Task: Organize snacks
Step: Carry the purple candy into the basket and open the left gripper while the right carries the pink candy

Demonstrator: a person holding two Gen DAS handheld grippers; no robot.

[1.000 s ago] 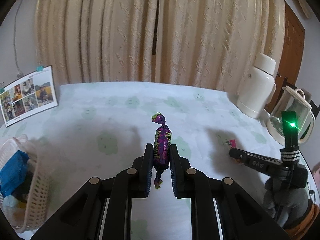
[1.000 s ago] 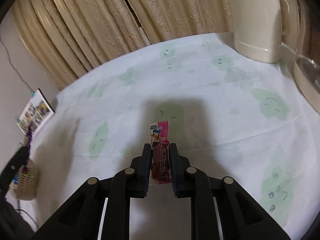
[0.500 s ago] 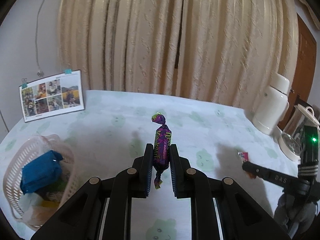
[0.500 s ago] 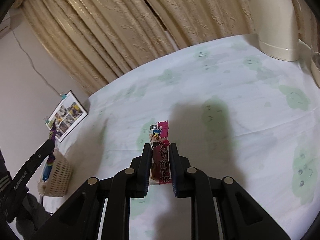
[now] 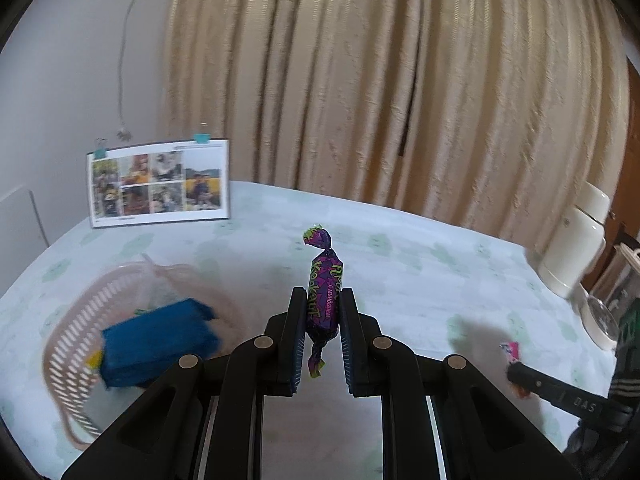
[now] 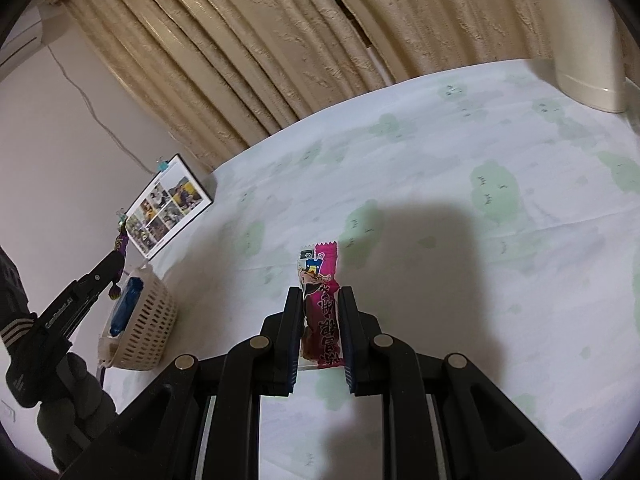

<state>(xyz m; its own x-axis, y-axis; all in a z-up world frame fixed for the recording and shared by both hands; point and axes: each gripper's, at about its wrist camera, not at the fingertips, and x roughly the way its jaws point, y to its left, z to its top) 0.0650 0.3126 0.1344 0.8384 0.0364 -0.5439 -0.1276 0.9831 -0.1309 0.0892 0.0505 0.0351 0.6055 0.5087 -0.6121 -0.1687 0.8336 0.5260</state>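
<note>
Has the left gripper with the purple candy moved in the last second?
Yes. The left gripper, shut on the purple candy, has swung left toward the basket: the basket and photo card now sit nearer mid-view, the white flask at the right edge.

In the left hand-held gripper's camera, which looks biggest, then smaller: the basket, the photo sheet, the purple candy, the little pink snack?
Largest to smallest, as they look:
1. basket
2. photo sheet
3. purple candy, though it sits right by the camera, so it looks bigger than it is
4. pink snack, farther away
</note>
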